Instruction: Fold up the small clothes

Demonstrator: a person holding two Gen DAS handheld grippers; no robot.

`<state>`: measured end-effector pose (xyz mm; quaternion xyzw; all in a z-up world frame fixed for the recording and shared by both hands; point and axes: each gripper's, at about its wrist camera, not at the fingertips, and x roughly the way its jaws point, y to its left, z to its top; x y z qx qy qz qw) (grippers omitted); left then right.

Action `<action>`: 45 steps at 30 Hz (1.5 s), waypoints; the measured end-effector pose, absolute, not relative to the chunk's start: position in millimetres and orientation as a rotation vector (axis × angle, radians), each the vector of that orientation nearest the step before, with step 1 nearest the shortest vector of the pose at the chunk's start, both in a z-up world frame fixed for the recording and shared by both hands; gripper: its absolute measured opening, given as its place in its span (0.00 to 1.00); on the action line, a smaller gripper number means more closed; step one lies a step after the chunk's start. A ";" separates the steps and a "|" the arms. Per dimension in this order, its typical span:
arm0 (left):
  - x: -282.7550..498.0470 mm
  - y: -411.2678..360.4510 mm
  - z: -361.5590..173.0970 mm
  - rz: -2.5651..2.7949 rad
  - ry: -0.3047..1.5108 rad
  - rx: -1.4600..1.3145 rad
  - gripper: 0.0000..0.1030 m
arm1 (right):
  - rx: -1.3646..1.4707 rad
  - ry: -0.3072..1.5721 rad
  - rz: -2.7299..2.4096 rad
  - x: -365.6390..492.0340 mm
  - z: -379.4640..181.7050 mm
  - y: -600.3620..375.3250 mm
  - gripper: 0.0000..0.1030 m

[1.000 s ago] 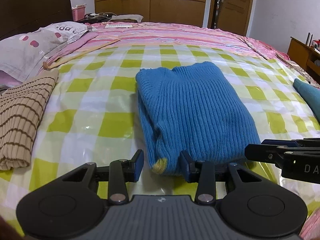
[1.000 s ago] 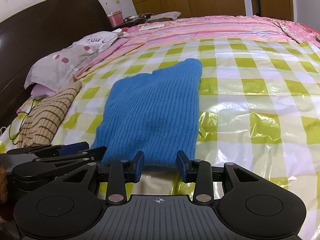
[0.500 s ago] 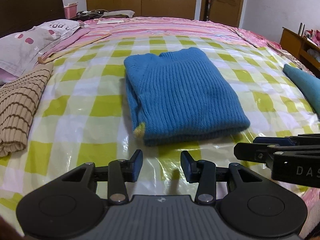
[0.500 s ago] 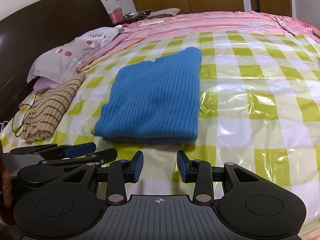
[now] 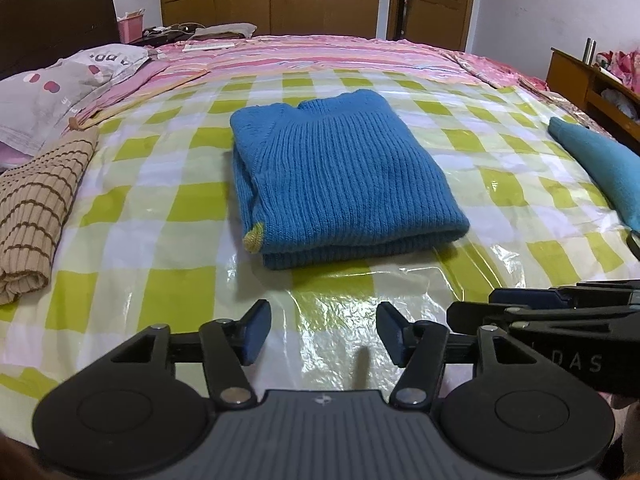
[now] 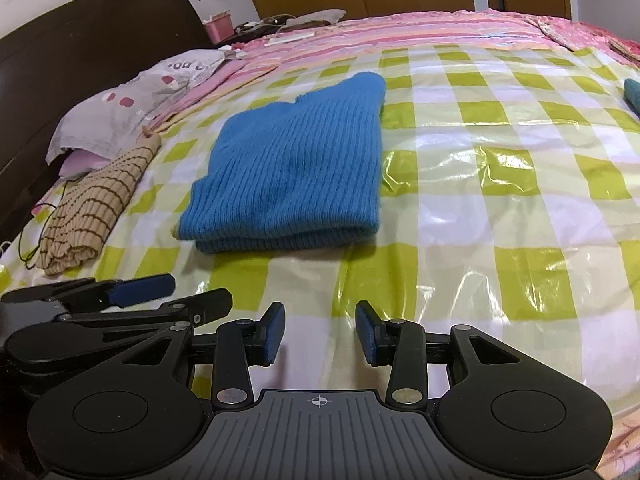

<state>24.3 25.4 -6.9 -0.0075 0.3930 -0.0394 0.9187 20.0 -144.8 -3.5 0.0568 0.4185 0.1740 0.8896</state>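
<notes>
Two tongs hang just above the near edge of the bed, both with nothing between their pads: the left tongs [image 5: 323,332] are spreading their jaws over bare checked plastic sheet [image 5: 192,208], and the right tongs [image 6: 320,334] are widening too, likewise empty. The blue knitted sweater [image 5: 344,184] lies folded into a compact rectangle near the middle of the bed, its doubled fold edge facing the near edge and a small yellow-green tab showing at its near left corner; it is apart from both tongs, with a strip of sheet between. A striped beige garment [image 5: 36,216] sits folded toward the left edge of the bed, beside the pillow [image 5: 52,92], and a teal garment [image 5: 600,168] lies toward the right edge, only partly in view. My reading is that the fold of the blue sweater is finished and it has been let go, so the step in hand is the release and pull-away. The next move would likely call for either shifting the sweater aside, perhaps toward the beige piece, or reaching for the teal garment; the latter means bringing it toward the middle and spreading it flat, and the slick sheet may let cloth slide.
</notes>
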 end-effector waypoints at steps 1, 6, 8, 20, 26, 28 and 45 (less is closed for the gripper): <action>23.2 24.1 -6.2 -0.077 0.804 -0.007 0.63 | 0.116 0.867 0.359 18.3 -4.0 -145.4 0.39; 18.9 21.2 -3.6 -0.074 0.788 0.006 0.66 | 0.130 0.859 0.347 13.5 -4.3 -150.4 0.39; 18.4 20.2 -2.7 -0.055 0.790 0.016 0.71 | 0.133 0.856 0.342 12.3 -4.2 -151.7 0.39; 15.5 23.9 -0.9 -0.018 0.781 0.002 0.83 | 0.152 0.837 0.331 9.4 -2.7 -154.8 0.40; 14.6 22.5 -3.0 -0.010 0.793 0.003 0.87 | 0.154 0.838 0.321 8.1 -4.0 -156.8 0.40; 14.3 22.1 -3.6 -0.006 0.792 0.010 0.89 | 0.157 0.838 0.318 7.6 -4.8 -157.8 0.40; 15.0 18.3 -5.6 0.009 0.811 0.025 0.89 | 0.167 0.844 0.310 6.0 -9.1 -159.0 0.40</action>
